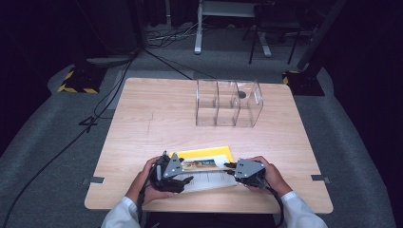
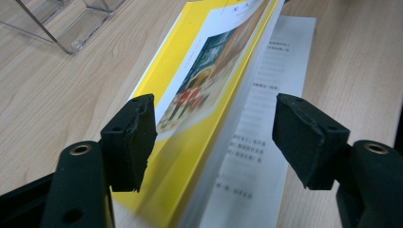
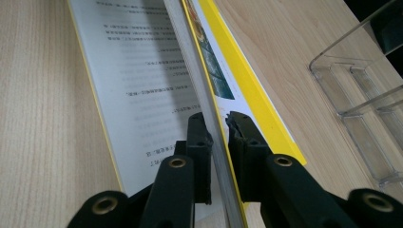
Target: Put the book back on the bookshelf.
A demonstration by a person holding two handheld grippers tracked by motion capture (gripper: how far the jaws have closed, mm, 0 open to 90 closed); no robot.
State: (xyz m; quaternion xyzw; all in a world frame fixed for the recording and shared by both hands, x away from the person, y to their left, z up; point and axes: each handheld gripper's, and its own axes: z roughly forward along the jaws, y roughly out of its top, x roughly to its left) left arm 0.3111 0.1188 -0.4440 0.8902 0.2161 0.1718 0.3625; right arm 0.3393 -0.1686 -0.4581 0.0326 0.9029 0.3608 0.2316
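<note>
A yellow-covered book (image 1: 204, 160) lies open near the table's front edge, its cover with a picture (image 2: 199, 90) lifted off a white printed page (image 2: 266, 123). My right gripper (image 1: 231, 166) is shut on the raised cover and pages (image 3: 209, 111), one jaw on each side (image 3: 219, 142). My left gripper (image 1: 183, 181) stands open at the book's other end; its black jaws straddle the lifted cover (image 2: 214, 137) without touching it. The person's hands hold both grippers.
A clear plastic organizer (image 1: 229, 102) with three compartments stands at the back right of the wooden table (image 1: 157, 114); a small dark object lies in one of them. Its corner appears in both gripper views (image 2: 71, 23) (image 3: 361, 90). Cables cross the grey floor.
</note>
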